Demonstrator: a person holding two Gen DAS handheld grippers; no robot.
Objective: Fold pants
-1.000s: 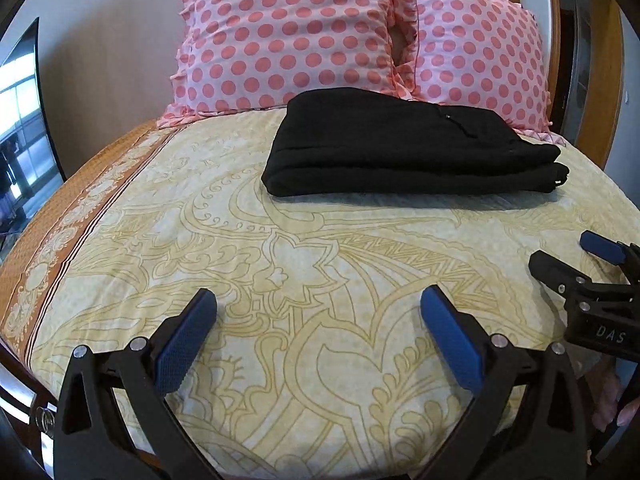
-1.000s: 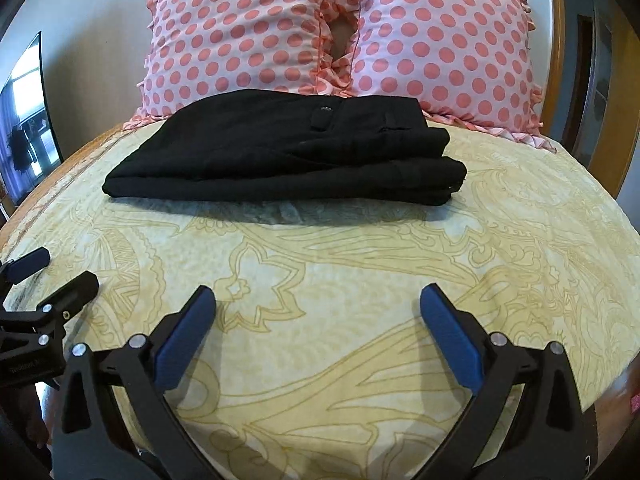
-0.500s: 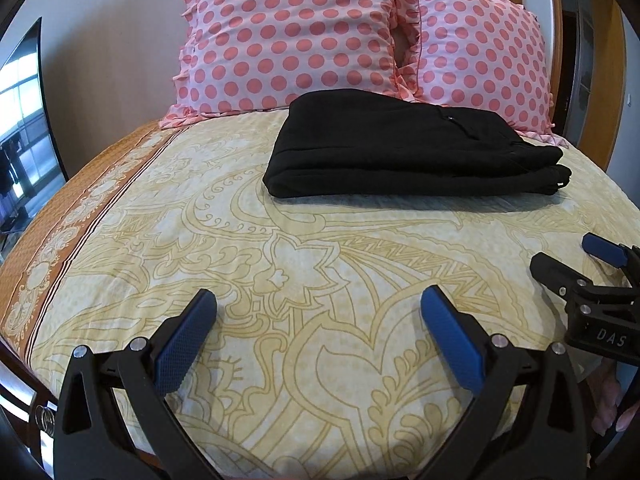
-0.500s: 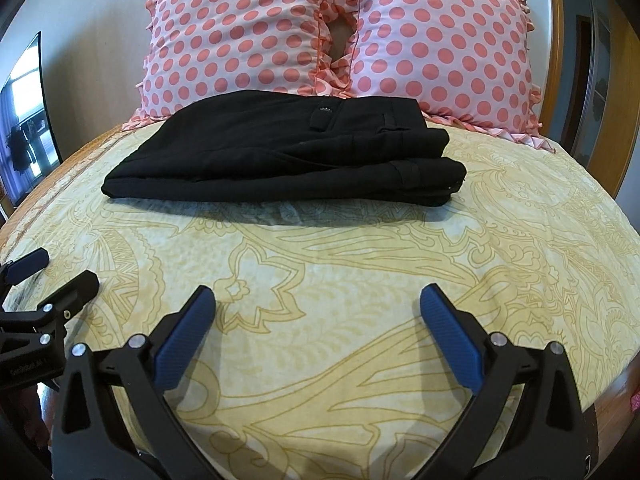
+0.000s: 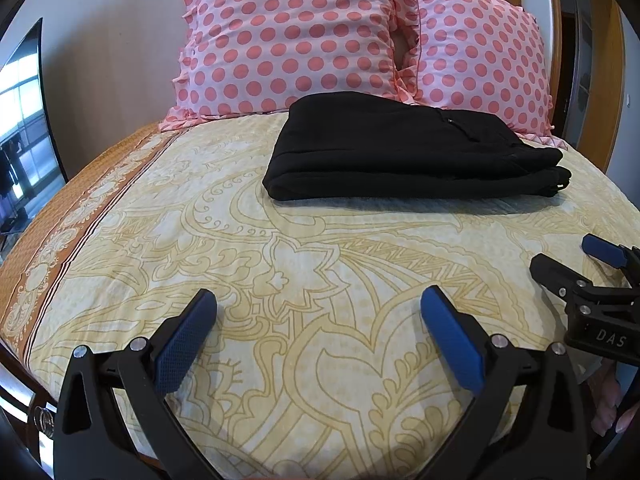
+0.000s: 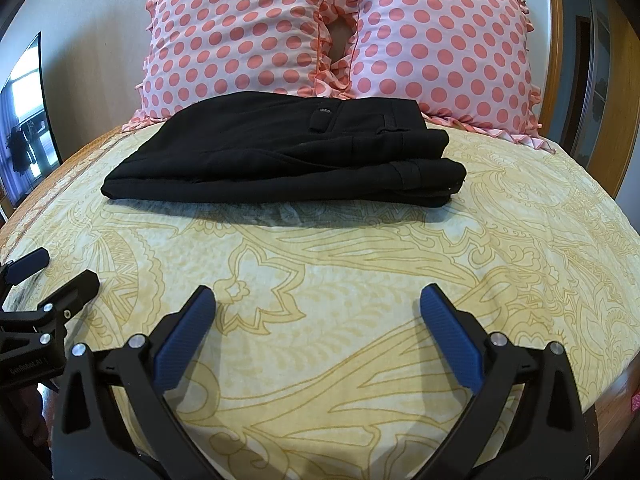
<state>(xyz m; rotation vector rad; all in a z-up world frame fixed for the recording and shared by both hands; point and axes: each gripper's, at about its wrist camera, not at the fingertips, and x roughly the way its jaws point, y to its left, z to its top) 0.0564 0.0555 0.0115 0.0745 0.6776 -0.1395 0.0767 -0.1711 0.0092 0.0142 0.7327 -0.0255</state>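
Left wrist view: looks low from the foot of the bed (image 5: 120,240) toward the pillows (image 5: 288,36), along the left gripper (image 5: 318,336), fingers spread wide at the bottom edge.
Right wrist view: same low, forward-facing stance along the right gripper (image 6: 318,336), set further right.
Nearness: bedspread close beneath; folded pants (image 5: 400,148) well apart, near the pillows.
Shared: pants (image 6: 288,152), pillows (image 6: 340,28), bedspread; each view catches the other gripper at its side edge.

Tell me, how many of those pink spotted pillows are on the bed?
2. The left pillow and the right pillow stand side by side at the head of the bed, just behind the folded black pants. None other shows.
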